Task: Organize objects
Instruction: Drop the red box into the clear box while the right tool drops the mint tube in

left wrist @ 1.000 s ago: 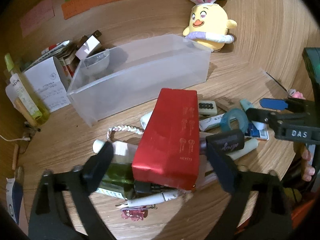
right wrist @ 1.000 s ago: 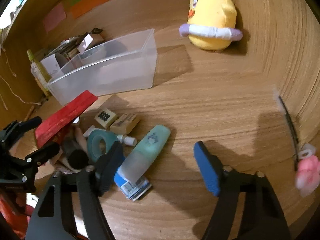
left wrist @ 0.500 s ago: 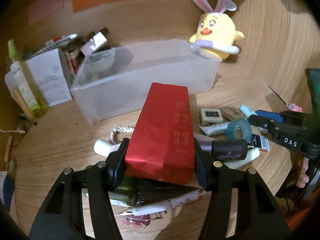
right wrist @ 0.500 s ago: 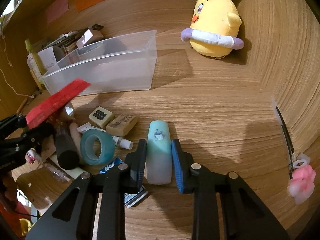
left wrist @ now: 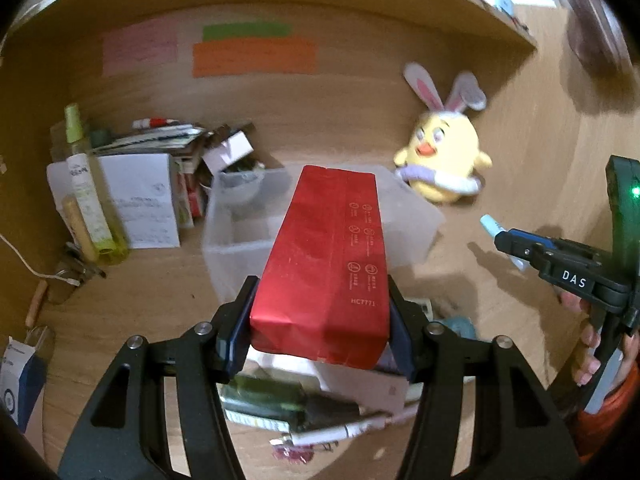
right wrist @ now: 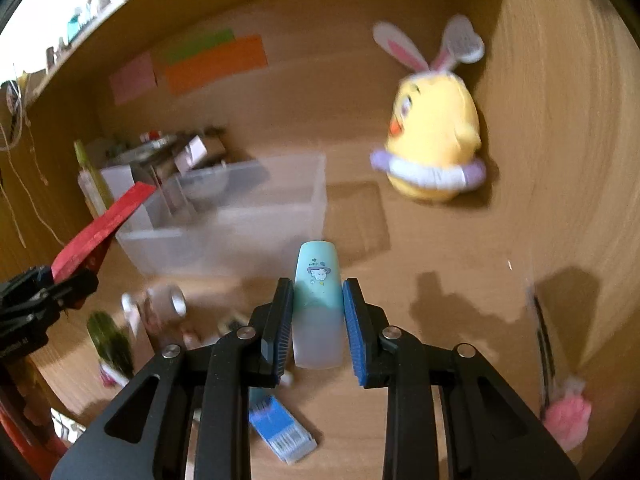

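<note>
My left gripper [left wrist: 320, 332] is shut on a long red box [left wrist: 326, 256], which it holds lifted off the wooden desk and pointing toward the clear plastic bin [left wrist: 416, 224]. In the right wrist view my right gripper [right wrist: 316, 322] is shut on a mint-green tube with a frosted cap [right wrist: 318, 300], raised above the desk in front of the clear plastic bin [right wrist: 248, 216]. The red box [right wrist: 104, 228] shows at the left of that view. The right gripper [left wrist: 516, 244] with the tube tip shows at the right of the left wrist view.
A yellow chick plush with bunny ears [left wrist: 444, 164] stands at the back right. Papers, a spray bottle [left wrist: 86, 184] and small boxes crowd the back left. Loose items lie below the grippers: a blue pack [right wrist: 280, 432], a tape roll [right wrist: 172, 300], a pink clip [right wrist: 568, 416].
Both grippers closed, the left on the red box and the right on the mint tube. Both then rose off the desk with their objects.
</note>
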The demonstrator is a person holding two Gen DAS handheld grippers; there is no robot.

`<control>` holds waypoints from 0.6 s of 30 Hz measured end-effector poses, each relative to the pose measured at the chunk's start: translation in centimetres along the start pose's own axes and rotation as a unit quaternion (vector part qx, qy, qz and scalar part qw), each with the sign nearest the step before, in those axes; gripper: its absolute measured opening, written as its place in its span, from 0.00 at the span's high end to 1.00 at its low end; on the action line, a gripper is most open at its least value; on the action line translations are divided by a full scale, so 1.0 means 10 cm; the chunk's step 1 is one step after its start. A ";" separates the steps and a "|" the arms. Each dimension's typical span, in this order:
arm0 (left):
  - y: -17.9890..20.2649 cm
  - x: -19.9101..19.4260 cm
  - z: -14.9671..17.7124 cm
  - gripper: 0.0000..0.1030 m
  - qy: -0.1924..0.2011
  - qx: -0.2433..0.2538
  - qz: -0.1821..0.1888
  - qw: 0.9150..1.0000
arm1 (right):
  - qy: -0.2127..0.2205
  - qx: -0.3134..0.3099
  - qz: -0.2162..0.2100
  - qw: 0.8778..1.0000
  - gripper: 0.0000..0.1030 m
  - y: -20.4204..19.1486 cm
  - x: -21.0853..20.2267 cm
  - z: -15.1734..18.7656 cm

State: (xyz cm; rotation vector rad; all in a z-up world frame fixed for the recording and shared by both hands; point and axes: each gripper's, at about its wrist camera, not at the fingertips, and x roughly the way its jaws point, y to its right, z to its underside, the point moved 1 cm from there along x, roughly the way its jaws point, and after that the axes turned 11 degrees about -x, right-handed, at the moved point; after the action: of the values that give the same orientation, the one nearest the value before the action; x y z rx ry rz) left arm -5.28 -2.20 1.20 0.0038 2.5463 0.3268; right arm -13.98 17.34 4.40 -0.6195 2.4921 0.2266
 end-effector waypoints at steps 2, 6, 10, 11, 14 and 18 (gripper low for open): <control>-0.05 0.01 -0.08 0.44 0.004 -0.009 -0.001 1.000 | 0.014 -0.008 -0.001 1.000 0.78 -0.04 0.03 -0.15; -0.16 0.11 -0.32 0.44 0.000 -0.018 -0.002 1.000 | 0.025 -0.026 -0.017 0.999 0.78 -0.12 0.13 -0.42; -0.24 0.29 -0.55 0.44 -0.019 -0.022 -0.006 1.000 | 0.022 -0.044 -0.030 0.998 0.78 -0.20 0.34 -0.69; -0.28 0.36 -0.61 0.44 -0.027 -0.026 -0.007 0.999 | 0.019 -0.047 -0.032 0.998 0.78 -0.22 0.39 -0.73; -0.37 0.60 -0.76 0.44 -0.060 -0.039 -0.004 0.997 | -0.001 -0.060 -0.035 0.998 0.78 -0.27 0.62 -0.87; -0.45 0.97 -0.88 0.44 -0.104 -0.043 -0.016 0.994 | -0.038 -0.071 -0.043 0.996 0.78 -0.29 0.94 -0.93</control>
State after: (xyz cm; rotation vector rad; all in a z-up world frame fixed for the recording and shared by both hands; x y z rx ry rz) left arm -17.85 -7.88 2.07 -0.0348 2.3218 0.4011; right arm -23.97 8.55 6.85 -0.7590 2.3847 0.3907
